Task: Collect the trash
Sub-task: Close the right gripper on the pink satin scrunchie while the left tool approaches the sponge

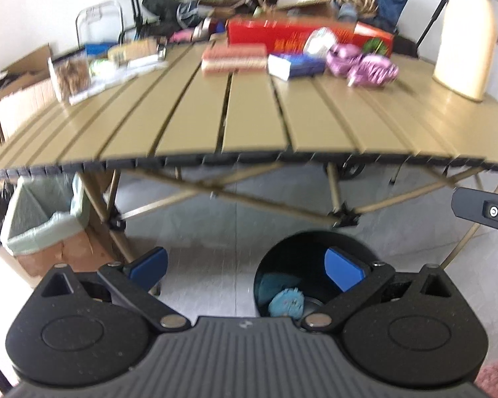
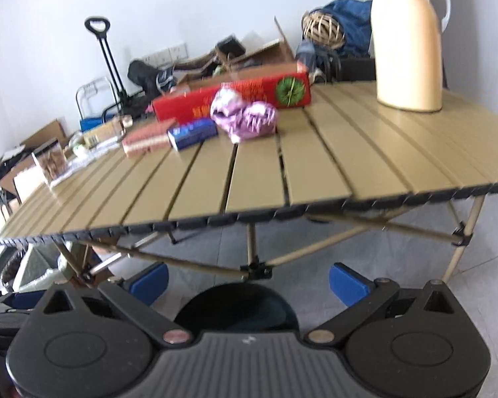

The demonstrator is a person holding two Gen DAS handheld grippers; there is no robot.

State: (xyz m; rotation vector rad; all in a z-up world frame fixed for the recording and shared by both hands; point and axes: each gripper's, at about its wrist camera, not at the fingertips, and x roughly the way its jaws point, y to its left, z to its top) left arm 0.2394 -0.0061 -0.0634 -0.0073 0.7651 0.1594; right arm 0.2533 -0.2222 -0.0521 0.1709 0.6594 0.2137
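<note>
White walls back a tan slatted folding table [image 1: 196, 122] whose far half is crowded with things, while grey floor tiles show beneath its crossed legs. Both grippers hang low in front of the table's near edge, below the tabletop. Left gripper [image 1: 245, 270] has its blue-padded jaws spread wide with nothing between them; its right pad sits over the mouth of a round black bin [image 1: 275, 258] standing on the floor. Inside the bin lie a crumpled light-blue wad [image 1: 287, 301] and another teal piece beside it. Right gripper [image 2: 247, 282] is likewise spread wide and empty, and the same bin's dark rim [image 2: 235, 301] shows just past its body, between the two pads. Remaining trash on the table is a crumpled purple wrapper [image 2: 245, 116], well apart from both grippers, lying in front of a long red box [image 2: 235, 94] and just beside a small blue box [image 2: 192, 132]. A pinkish flat box [image 2: 147, 137] lies left of those, and a tall cream thermos jug [image 2: 408, 43] stands upright at the right rear. Under the table's left end sits a cardboard box lined with a pale green bag [image 1: 36, 219]; its contents cannot be made out.
</note>
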